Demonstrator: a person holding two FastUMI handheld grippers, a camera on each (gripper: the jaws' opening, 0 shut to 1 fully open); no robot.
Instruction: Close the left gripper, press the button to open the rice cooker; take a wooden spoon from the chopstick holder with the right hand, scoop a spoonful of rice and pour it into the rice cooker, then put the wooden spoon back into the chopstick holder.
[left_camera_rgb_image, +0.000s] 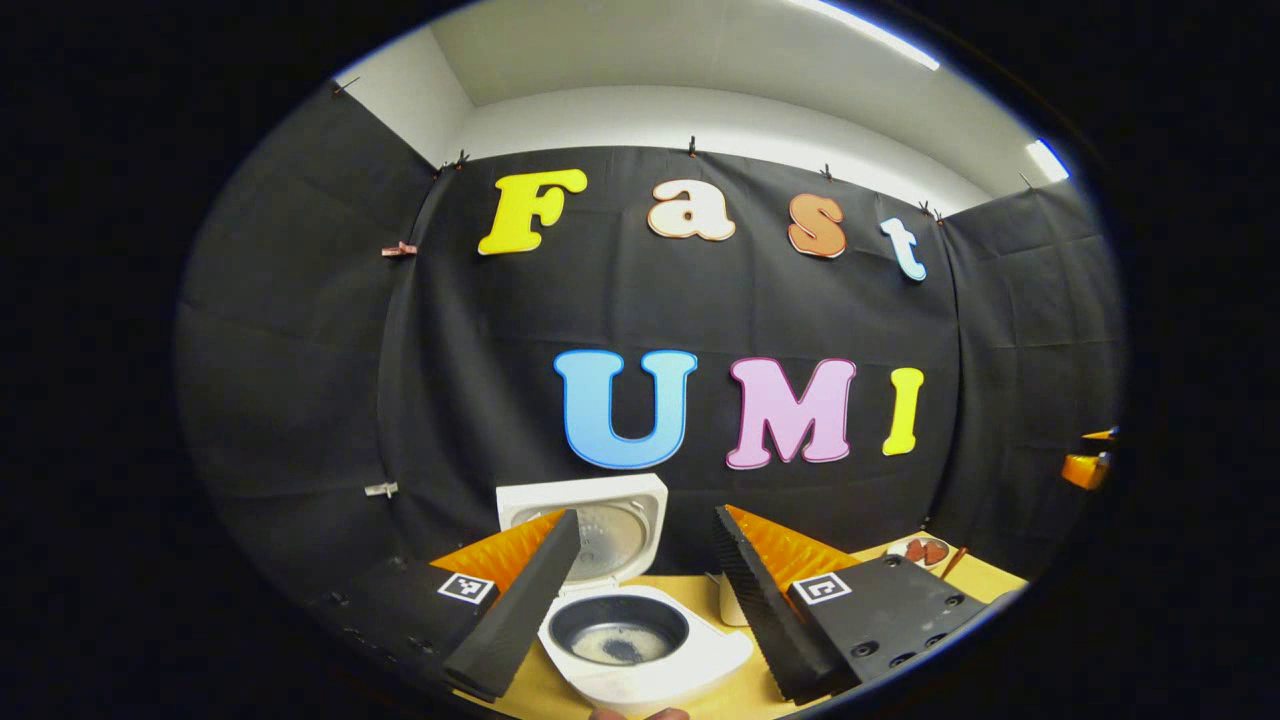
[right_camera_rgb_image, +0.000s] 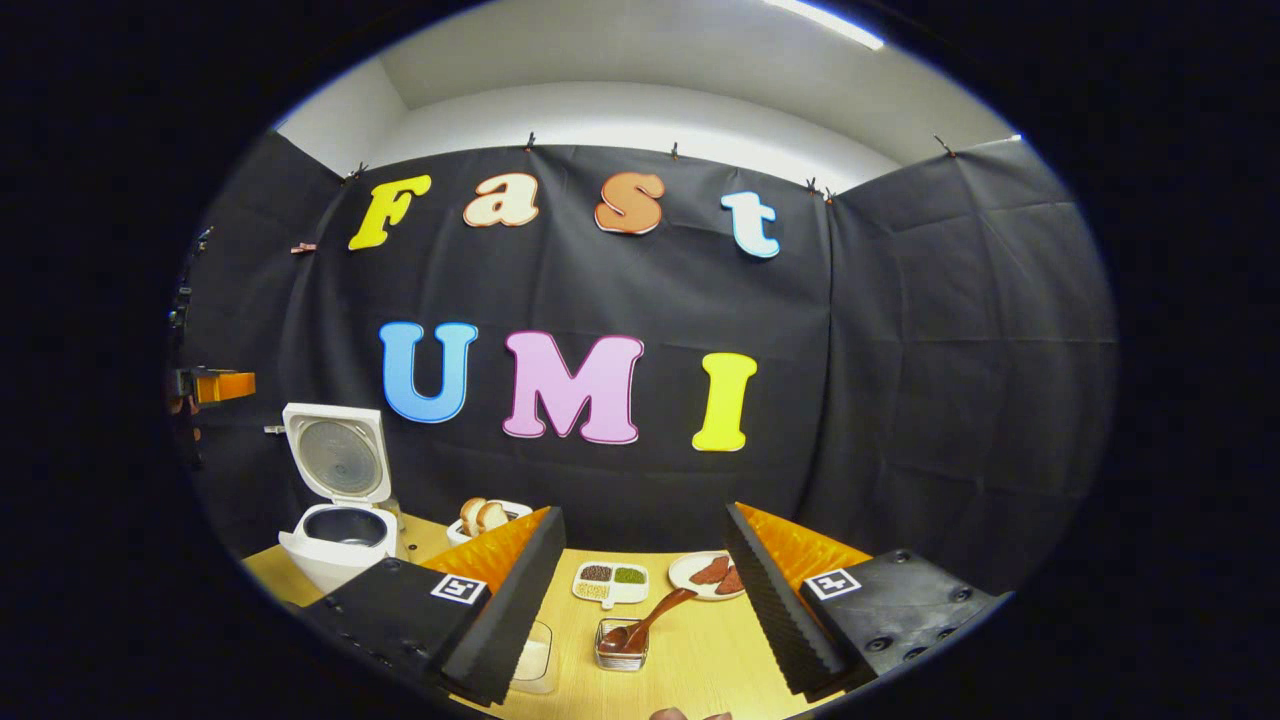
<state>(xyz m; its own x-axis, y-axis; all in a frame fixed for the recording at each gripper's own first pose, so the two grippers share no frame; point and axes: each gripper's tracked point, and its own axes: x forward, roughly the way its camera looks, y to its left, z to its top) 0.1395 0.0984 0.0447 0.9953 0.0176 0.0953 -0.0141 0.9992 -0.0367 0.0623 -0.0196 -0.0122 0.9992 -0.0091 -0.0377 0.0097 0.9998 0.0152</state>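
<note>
Seen from the left gripper view, the left gripper (left_camera_rgb_image: 640, 590) hangs with its fingers spread wide and nothing between them. Straight ahead of it, low and close, sits the rice cooker (left_camera_rgb_image: 640, 640) on the bench (left_camera_rgb_image: 740, 690), its lid (left_camera_rgb_image: 590, 520) standing upright behind the pot; the dark bowl shows a pale scatter at the bottom, probably rice. With the lid up, the button press looks done.

In the right gripper view, the right gripper (right_camera_rgb_image: 640, 600) is likewise wide open and empty. Directly ahead between its fingers lies the wooden spoon (right_camera_rgb_image: 650, 620), bowl down in a small clear holder (right_camera_rgb_image: 622, 645), handle leaning up and to the right. That pose leaves the handle free for a pinch, or marks the spoon as returned; I cannot tell which. Beyond it sit a divided dish of grains (right_camera_rgb_image: 610, 583) and a plate (right_camera_rgb_image: 710, 573). A clear cup (right_camera_rgb_image: 530, 655) peeks from behind the left finger. The cooker is far off to the left.

Apart from the wall's letters, no brand or label is readable; the fingers' square markers carry only patterns.
</note>
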